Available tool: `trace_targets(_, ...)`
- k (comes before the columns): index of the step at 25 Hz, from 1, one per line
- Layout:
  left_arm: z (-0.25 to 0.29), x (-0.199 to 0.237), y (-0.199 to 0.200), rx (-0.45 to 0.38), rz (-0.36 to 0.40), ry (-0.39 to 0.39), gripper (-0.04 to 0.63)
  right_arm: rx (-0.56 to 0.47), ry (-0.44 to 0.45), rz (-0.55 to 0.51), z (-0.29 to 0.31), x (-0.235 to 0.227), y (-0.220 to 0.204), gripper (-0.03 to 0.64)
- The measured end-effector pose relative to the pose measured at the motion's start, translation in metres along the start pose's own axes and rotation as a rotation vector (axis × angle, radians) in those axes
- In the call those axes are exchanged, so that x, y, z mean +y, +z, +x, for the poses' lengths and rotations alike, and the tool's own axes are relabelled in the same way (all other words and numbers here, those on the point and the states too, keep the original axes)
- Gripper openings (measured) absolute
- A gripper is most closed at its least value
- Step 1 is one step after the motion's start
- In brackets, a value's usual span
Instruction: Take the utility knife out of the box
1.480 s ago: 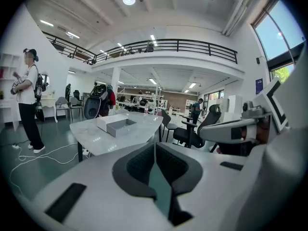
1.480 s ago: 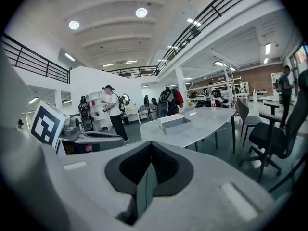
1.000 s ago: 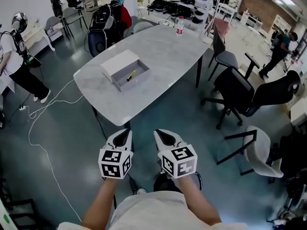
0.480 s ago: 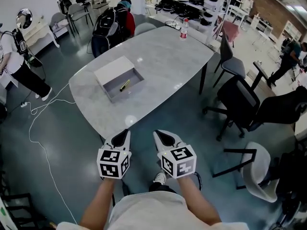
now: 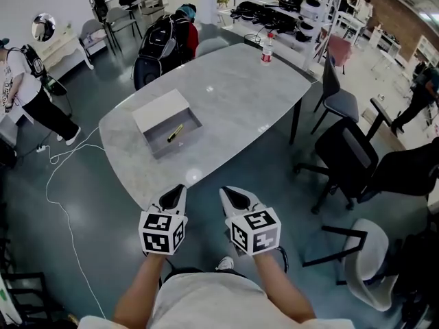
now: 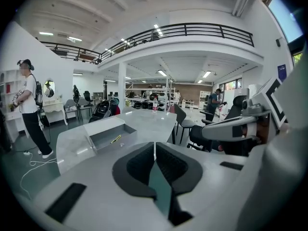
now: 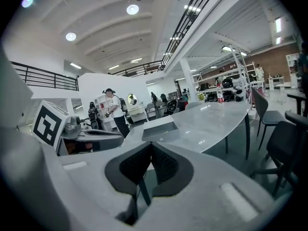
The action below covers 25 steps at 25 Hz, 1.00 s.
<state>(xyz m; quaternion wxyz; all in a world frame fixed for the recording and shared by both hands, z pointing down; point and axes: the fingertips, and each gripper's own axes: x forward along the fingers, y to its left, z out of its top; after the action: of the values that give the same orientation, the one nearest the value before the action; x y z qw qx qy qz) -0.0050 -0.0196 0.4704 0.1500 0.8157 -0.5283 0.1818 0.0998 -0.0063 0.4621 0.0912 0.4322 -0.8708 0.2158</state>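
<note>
Inside the box (image 5: 159, 108), the knife (image 5: 175, 133) lies on the bottom. Our left gripper (image 5: 175, 192) and right gripper (image 5: 230, 193) are both pinched together, empty, well short of the box. We'd step closer first, spread one pair wide, then come straight down across the handle.

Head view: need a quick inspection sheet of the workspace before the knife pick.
Surface: grey table, mostly bare.
Job's things: open box near the table's left end, with its lid alongside; yellow utility knife lying inside the box.
Clutter: bottle at the table's far end.
Grippers: left gripper and right gripper both have fingers together, hold nothing, and are short of the table's near edge.
Cables: white cable on the floor, left of the table.
Surroundings: office chair to the right; backpack behind the table; person standing at left.
</note>
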Motion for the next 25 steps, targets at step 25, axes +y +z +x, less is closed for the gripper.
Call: trace_targets(25, 0.099, 0.113, 0.034, 0.027, -0.045, 0.050, 0.020, 0.065, 0.047, -0.043, 0.140, -0.029, 0.054, 0.005)
